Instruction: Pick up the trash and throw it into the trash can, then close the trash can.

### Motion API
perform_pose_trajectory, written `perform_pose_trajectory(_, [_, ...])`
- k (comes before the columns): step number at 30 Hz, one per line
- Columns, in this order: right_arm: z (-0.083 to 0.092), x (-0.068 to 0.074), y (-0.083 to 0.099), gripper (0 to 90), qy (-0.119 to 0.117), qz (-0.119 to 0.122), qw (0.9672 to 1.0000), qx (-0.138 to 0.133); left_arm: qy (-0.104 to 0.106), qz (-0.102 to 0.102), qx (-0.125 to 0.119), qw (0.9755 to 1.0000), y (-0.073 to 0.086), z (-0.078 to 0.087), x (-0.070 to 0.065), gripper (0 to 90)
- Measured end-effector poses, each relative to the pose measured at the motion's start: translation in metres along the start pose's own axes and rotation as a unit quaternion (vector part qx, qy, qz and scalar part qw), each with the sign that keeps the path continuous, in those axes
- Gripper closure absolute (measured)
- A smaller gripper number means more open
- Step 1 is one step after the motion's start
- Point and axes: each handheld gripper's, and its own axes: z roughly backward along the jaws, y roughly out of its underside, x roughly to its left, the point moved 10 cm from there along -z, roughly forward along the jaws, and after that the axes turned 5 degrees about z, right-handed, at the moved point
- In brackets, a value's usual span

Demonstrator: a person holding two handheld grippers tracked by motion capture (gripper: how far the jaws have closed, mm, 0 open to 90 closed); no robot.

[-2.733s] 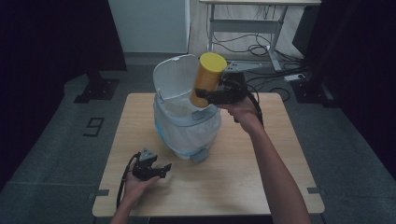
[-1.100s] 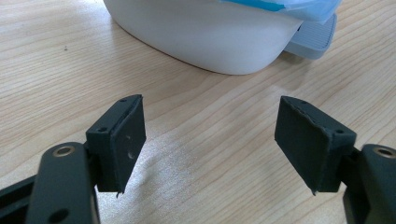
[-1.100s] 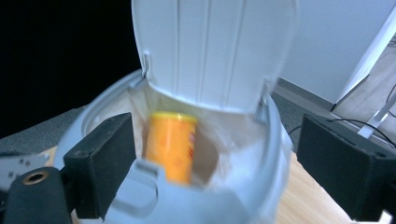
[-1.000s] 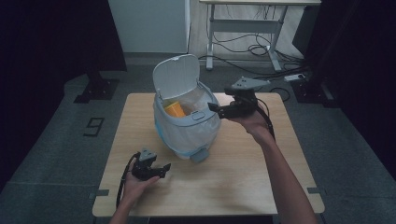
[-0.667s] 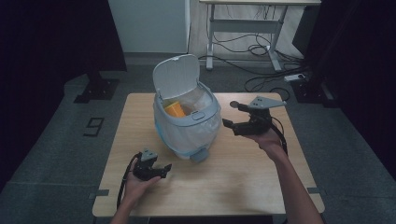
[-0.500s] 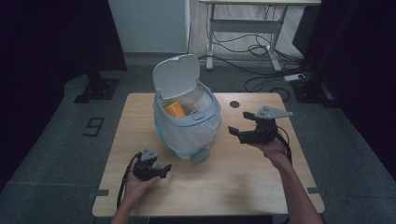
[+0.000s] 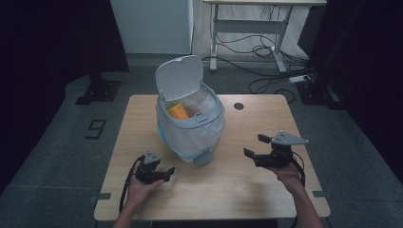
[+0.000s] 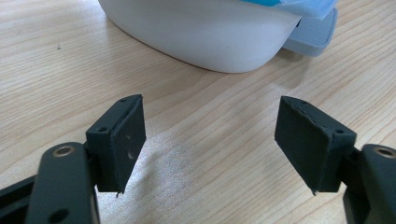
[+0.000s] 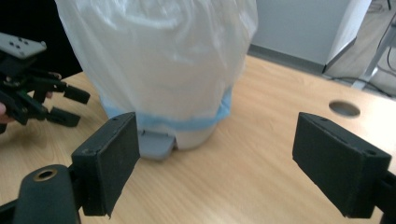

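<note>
A small white pedal bin stands mid-table with its lid up, lined with a clear and blue bag. Inside it lies a yellow-orange container. My right gripper hovers at the right of the bin, open and empty, its jaws pointing at the bagged bin and grey pedal. Near the front left, my left gripper rests low over the wood, open and empty. In the left gripper view its jaws face the bin's white base and the pedal.
The wooden table has a round cable hole at its back right. Beyond the table, a white cabinet, a desk frame and floor cables stand on grey carpet.
My right gripper dropped the yellow container into the bin, then drew back and down to the right side of the table. The left gripper has stayed still.
</note>
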Motion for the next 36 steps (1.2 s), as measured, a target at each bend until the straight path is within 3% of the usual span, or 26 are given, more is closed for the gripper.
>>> perform_pose_trajectory(7, [0.003,-0.007,0.034,15.1,0.008,-0.025,0.9996,0.009,0.000,0.001,0.001,1.0000,0.000,-0.001,0.000,24.9])
perform_pose_trajectory(16, [0.002,-0.009,0.047,15.7,0.008,-0.031,0.9994,0.015,0.000,0.009,-0.010,0.9999,-0.004,0.005,0.001,24.5])
perform_pose_trajectory(27, [-0.002,-0.007,0.064,15.8,0.005,-0.035,0.9989,0.031,0.017,0.013,-0.042,0.9989,-0.025,0.027,-0.002,23.7])
perform_pose_trajectory(36, [-0.004,-0.008,0.076,15.8,0.005,-0.040,0.9982,0.045,0.046,0.023,-0.072,0.9961,-0.052,0.049,-0.007,21.6])
